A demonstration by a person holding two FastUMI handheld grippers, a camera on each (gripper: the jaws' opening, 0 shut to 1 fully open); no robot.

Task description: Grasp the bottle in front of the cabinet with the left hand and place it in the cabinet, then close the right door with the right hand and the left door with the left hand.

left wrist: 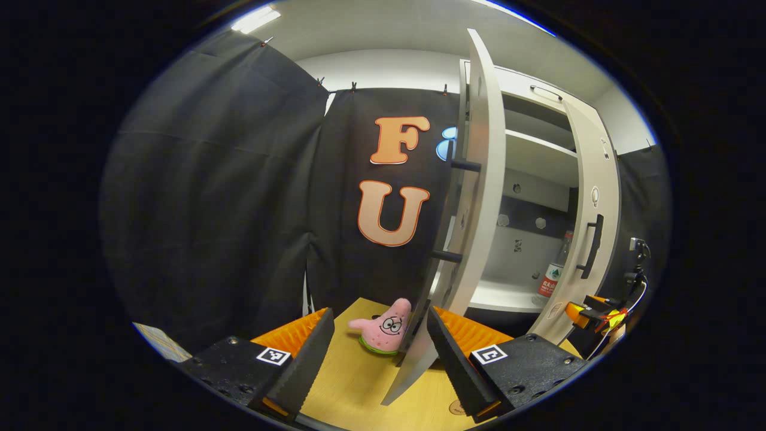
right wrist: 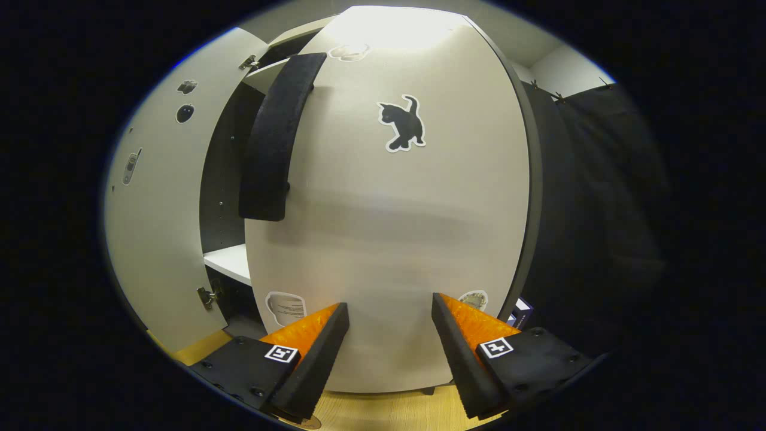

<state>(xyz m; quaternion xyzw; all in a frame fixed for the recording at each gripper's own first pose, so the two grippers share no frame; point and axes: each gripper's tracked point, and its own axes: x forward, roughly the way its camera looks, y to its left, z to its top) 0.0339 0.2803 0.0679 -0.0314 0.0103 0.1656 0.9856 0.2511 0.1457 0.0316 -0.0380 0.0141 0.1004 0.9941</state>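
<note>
The bottle (left wrist: 553, 272), clear with a red-and-white label, stands upright on the cabinet's lower white shelf (left wrist: 499, 296). The left door (left wrist: 473, 209) stands open, edge-on to me, its lower edge just inside my right-hand finger. My left gripper (left wrist: 380, 338) is open and holds nothing. The right door (left wrist: 592, 227) is partly swung in and half hides the bottle. In the right gripper view this right door (right wrist: 389, 209), with a cat sticker and a black handle (right wrist: 275, 137), is very close. My right gripper (right wrist: 389, 323) is open, fingertips at the door's face.
A pink star-shaped plush (left wrist: 386, 328) lies on the wooden table (left wrist: 353, 383) by the left door's foot. The other gripper (left wrist: 598, 314) shows low beside the right door. The open left door (right wrist: 155, 209) and the white shelf (right wrist: 227, 263) lie left of the right door.
</note>
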